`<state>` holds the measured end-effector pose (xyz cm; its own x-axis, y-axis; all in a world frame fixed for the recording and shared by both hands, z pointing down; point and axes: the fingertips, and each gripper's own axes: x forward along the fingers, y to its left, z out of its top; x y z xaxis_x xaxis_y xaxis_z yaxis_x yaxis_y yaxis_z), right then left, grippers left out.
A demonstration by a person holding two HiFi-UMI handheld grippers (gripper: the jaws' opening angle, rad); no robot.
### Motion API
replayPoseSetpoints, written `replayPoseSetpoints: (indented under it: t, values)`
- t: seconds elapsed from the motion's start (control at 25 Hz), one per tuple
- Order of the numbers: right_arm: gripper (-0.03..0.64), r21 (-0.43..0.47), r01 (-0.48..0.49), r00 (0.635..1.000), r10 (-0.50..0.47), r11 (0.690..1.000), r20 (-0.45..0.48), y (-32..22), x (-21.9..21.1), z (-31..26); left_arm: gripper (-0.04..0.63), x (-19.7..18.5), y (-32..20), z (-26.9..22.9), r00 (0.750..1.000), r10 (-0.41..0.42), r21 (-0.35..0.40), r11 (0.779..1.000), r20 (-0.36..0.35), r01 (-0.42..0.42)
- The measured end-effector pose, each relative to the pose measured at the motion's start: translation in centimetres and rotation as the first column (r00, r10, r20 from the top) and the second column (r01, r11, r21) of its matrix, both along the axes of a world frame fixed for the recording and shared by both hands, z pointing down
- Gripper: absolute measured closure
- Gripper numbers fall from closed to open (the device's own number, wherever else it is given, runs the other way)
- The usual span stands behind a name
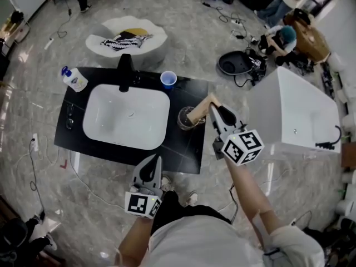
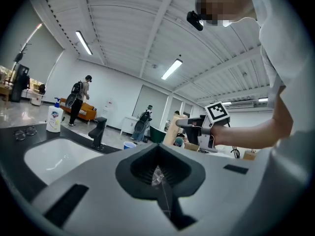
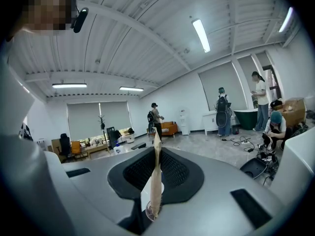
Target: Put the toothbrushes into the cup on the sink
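Black counter (image 1: 189,149) round a white basin (image 1: 127,115), busy room behind, and all the action is on the counter's right side. The right gripper (image 1: 213,109) is clamped on a flat tan toothbrush pack (image 1: 199,110), pads pinching it edge-on. The toothbrush pack's long axis runs from the jaws down and to the left. Its far end is over the dark cup (image 1: 184,120) just beside the basin, possibly already inside the rim, which is hard to call from above. So the cup lies ahead of and below these jaws. I'd say the move wanted is a slide down along the pack's own length, then a release. The left gripper (image 1: 154,161) hovers at the counter's near edge, jaws together (nothing clearly in them), well apart from the cup. The right is plainly the nearer.
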<state>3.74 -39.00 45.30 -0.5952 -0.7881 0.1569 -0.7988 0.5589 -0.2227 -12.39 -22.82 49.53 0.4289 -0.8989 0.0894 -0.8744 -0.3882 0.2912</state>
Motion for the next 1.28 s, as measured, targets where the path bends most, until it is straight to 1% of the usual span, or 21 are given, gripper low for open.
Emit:
replayPoseSetpoints:
  t: [0.2, 0.48, 0.76, 1.0, 1.28]
  values:
    - [0.559, -0.029, -0.004, 0.999, 0.005, 1.0, 0.036, -0.9, -0.6, 1.4, 0.594, -0.9, -0.4, 0.5, 1.0, -0.021, -0.008, 1.0, 0.006, 0.021]
    - [0.558, -0.047, -0.018, 0.999, 0.019, 0.999, 0.026, -1.4, -0.6, 3.4, 0.594, -1.2, 0.0, 1.6, 1.0, -0.026, -0.033, 0.999, 0.01, 0.026]
    - [0.558, -0.057, -0.041, 0.998, 0.044, 0.998, 0.043, -2.3, -0.4, 4.3, 0.594, -1.4, 0.0, 2.7, 1.0, -0.023, -0.049, 0.999, 0.008, 0.024]
    - [0.558, -0.085, -0.07, 0.995, 0.076, 0.994, 0.068, -2.3, -0.1, 5.6, 0.594, -1.4, -0.2, 3.4, 1.0, -0.021, -0.053, 0.998, 0.008, 0.021]
    - [0.559, -0.113, -0.078, 0.994, 0.086, 0.991, 0.071, -2.3, 0.1, 7.6, 0.594, -1.3, -0.5, 3.6, 1.0, -0.007, -0.05, 0.999, 0.02, 0.008]
